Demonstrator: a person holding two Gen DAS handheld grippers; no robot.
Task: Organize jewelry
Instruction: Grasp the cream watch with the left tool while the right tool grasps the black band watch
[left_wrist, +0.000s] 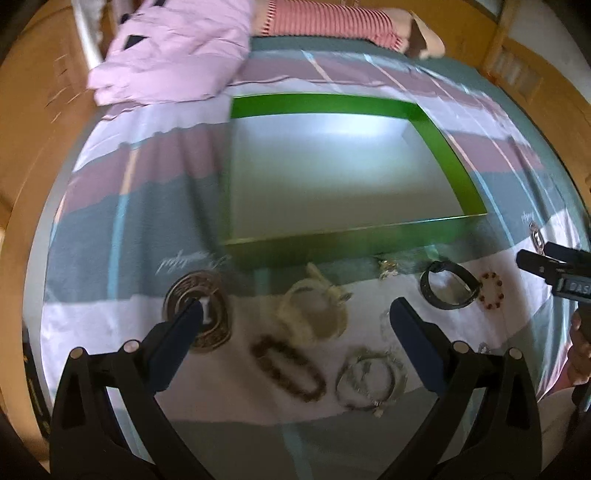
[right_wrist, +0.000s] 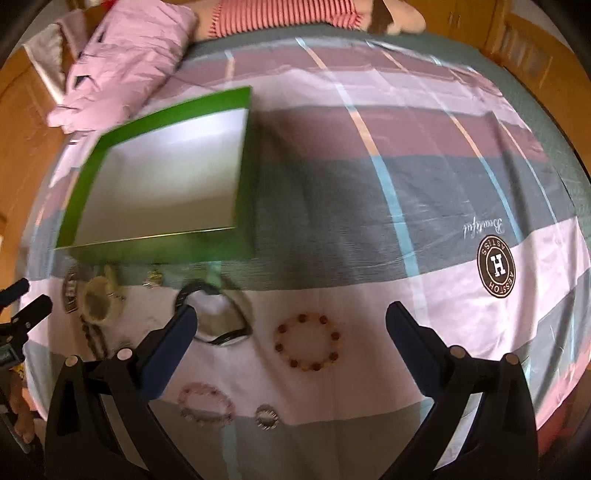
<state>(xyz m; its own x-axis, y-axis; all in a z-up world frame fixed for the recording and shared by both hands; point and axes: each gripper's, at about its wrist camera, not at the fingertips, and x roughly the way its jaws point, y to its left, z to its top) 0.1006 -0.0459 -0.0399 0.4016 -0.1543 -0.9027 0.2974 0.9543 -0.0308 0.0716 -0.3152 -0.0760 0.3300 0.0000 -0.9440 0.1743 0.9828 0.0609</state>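
Both tools fill the bottom of their views with fingers spread wide and nothing between them: the left tool (left_wrist: 295, 325) hovers over a row of jewelry on the bed's striped sheet (left_wrist: 110, 229), the right tool (right_wrist: 291, 325) over the pieces further along. Going left to right in the left wrist view, lower middle of the frame: a pale coiled necklace (left_wrist: 314, 314) of cord or fine beads, limp and likely to sag or trail if lifted by one strand; a dark beaded bracelet (left_wrist: 288, 365), light, probably elastic, best pinched across one side of the loop; a thin metal bracelet (left_wrist: 369, 380) with small charms, slippery and prone to tangling. Further right, a black band (left_wrist: 448, 291) stands in a stiff hoop, the easiest to take by its wall, and a red-beaded bracelet (left_wrist: 491, 290) lies flat beside it. In the right wrist view a pink beaded bracelet (right_wrist: 207, 404) and a small ring (right_wrist: 266, 417) sit near the bottom; the ring looks hardest to pinch off soft cloth. The green box (left_wrist: 454, 166) sits open just beyond the row, apparently empty.
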